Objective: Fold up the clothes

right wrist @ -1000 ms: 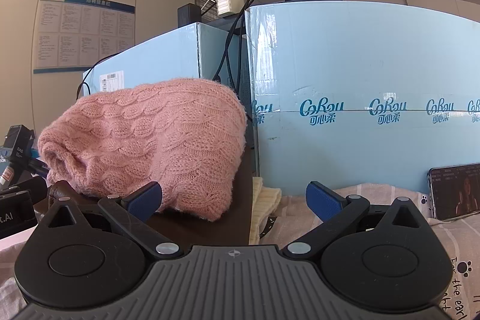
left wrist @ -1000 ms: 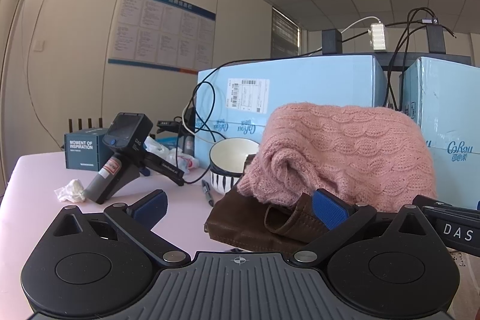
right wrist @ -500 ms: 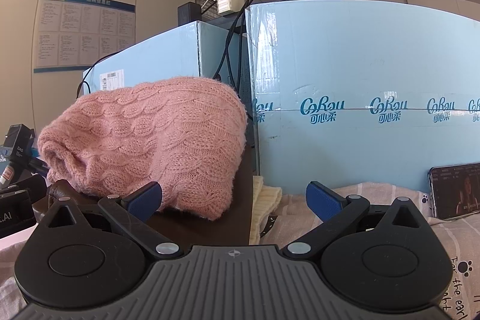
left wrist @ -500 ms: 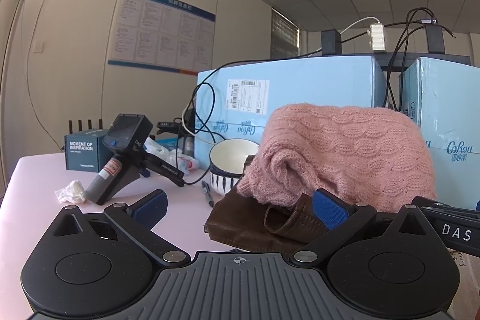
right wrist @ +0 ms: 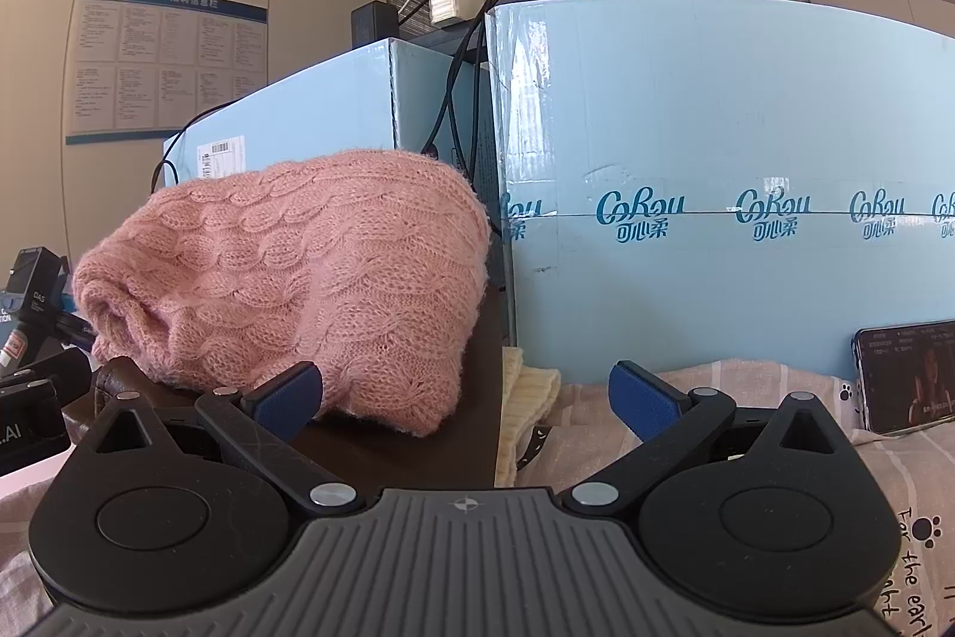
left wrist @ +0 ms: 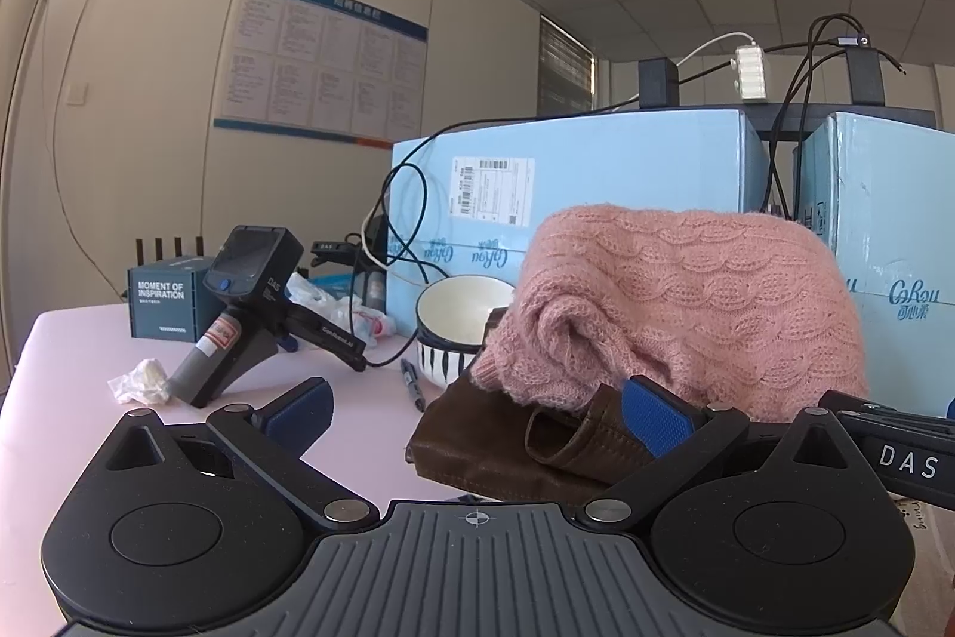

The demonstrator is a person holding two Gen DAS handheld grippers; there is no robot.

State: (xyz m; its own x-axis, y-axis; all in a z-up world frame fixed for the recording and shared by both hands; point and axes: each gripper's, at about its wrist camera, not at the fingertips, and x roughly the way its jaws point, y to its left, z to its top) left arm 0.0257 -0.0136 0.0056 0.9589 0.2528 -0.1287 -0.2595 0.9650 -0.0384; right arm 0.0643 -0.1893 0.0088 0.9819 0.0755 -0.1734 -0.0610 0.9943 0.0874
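Note:
A folded pink cable-knit sweater (left wrist: pixel 686 302) (right wrist: pixel 298 279) lies on top of a folded dark brown garment (left wrist: pixel 495 452) (right wrist: pixel 412 446). My left gripper (left wrist: pixel 477 410) is open, low over the pink table, its right pad close to the brown garment's cuff. My right gripper (right wrist: pixel 465 392) is open too, just in front of the pile, nothing between its fingers. A cream knit piece (right wrist: pixel 525 398) lies to the right of the brown garment. Under it, a striped grey cloth (right wrist: pixel 746 398) with paw prints is spread out.
Two light blue cartons (left wrist: pixel 597 195) (right wrist: pixel 716 195) stand behind the pile with chargers and cables on top. A striped bowl (left wrist: pixel 459 326), a pen (left wrist: pixel 413 381), a spare gripper (left wrist: pixel 250 302), a crumpled tissue (left wrist: pixel 140 381) and a small blue box (left wrist: pixel 161 299) sit at left. A phone (right wrist: pixel 907 374) leans at right.

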